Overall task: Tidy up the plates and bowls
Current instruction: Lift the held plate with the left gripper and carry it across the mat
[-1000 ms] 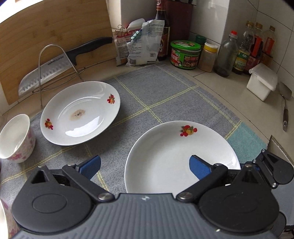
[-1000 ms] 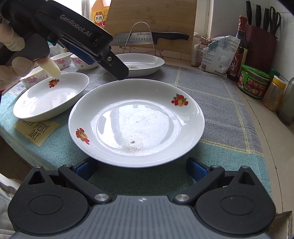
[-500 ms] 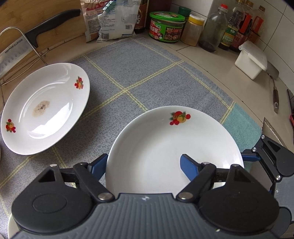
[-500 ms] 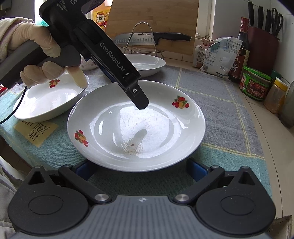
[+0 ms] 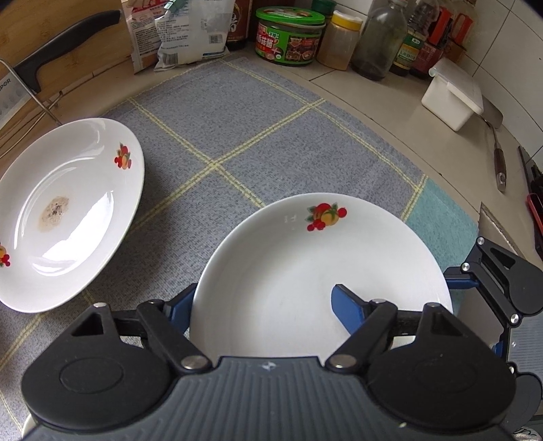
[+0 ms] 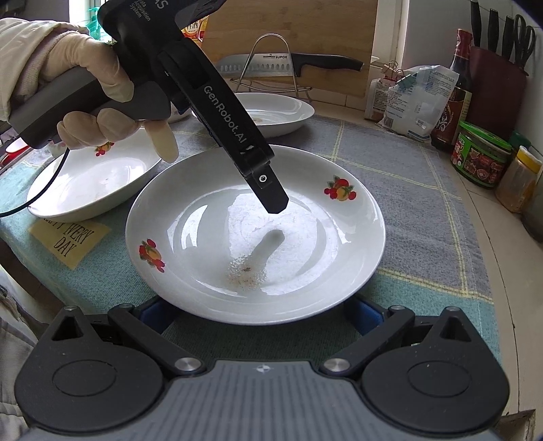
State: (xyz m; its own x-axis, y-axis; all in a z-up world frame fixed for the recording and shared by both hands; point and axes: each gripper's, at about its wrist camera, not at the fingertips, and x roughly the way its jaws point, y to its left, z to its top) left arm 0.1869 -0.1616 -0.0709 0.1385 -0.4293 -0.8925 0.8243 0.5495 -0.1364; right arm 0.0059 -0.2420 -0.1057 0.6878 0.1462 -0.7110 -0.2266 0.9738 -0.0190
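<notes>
A white plate (image 5: 305, 271) with fruit prints lies on the grey checked cloth (image 5: 271, 135), nearest to both grippers. My left gripper (image 5: 258, 300) points steeply down and is shut on the plate's left rim. One blue pad is outside the rim and the other inside the dish. In the right wrist view its black finger (image 6: 268, 190) reaches over the same plate (image 6: 237, 237), held by a gloved hand (image 6: 85, 88). My right gripper (image 6: 259, 312) stands open, its pads on either side of the plate's near rim. A stained second plate (image 5: 68, 210) lies to the left.
A third plate (image 6: 95, 183) sits on the teal cloth edge, another plate (image 6: 281, 112) behind. A knife on a wire rack (image 6: 288, 64), bags (image 5: 183, 30), jars and bottles (image 5: 288, 37), and a white box (image 5: 451, 95) line the back. The counter edge is at the right.
My left gripper came down and forward over the near plate, and its jaws closed from wide apart onto the rim. The small bowl slid out of its view. The right gripper kept still.
</notes>
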